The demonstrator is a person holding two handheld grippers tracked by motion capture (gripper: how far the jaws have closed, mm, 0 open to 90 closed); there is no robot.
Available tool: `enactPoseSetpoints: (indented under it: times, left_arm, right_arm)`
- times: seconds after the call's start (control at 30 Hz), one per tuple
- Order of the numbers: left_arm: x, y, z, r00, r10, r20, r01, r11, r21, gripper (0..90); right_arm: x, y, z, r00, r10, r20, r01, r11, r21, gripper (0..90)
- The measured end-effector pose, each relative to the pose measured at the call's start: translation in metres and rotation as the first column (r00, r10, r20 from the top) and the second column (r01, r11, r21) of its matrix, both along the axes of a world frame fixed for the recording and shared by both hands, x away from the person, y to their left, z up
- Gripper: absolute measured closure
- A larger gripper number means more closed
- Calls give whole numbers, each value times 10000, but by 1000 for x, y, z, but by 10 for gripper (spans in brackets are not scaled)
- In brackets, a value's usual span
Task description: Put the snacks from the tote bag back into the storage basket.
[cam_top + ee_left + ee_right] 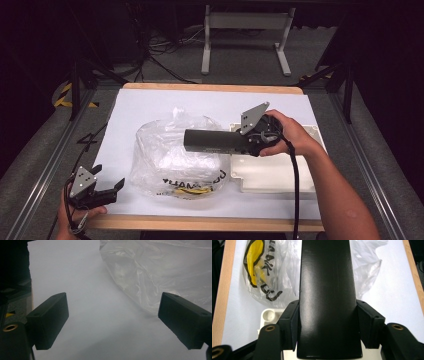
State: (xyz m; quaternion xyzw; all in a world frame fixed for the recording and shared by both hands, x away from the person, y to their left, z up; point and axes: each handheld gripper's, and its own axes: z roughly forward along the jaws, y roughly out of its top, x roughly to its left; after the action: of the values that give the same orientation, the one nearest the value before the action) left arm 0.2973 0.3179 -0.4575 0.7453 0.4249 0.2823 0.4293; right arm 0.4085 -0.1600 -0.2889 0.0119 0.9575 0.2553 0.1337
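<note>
A long dark box [212, 141] hangs level above the table, and my right gripper [246, 142] is shut on its right end. In the right gripper view the box [327, 277] runs up between the two jaws of my right gripper [328, 308], whose pads press on its sides. Under the box lies a crumpled clear plastic bag [170, 162] with black and yellow print [259, 270]. My left gripper [109, 176] rests at the table's near left corner, open, with nothing between its fingers. In the left gripper view my left gripper [113, 301] faces the bag's edge [160, 272].
A shallow white moulded tray [275, 172] sits to the right of the bag, partly beneath my right hand; its corner [269, 315] is in the right gripper view. White sheet [150, 105] covers the table, which has a wooden rim [200, 222]. Dark rails flank both sides.
</note>
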Motion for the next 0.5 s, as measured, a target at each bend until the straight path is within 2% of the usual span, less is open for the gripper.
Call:
enactPoseSetpoints:
  times: [0.5]
  left_arm:
    - [1,1,-1,10000,8,-57,-8,10000,3,105]
  right_arm:
    - [-5,-30,6,9998,-213,-66,214,9998,43,428]
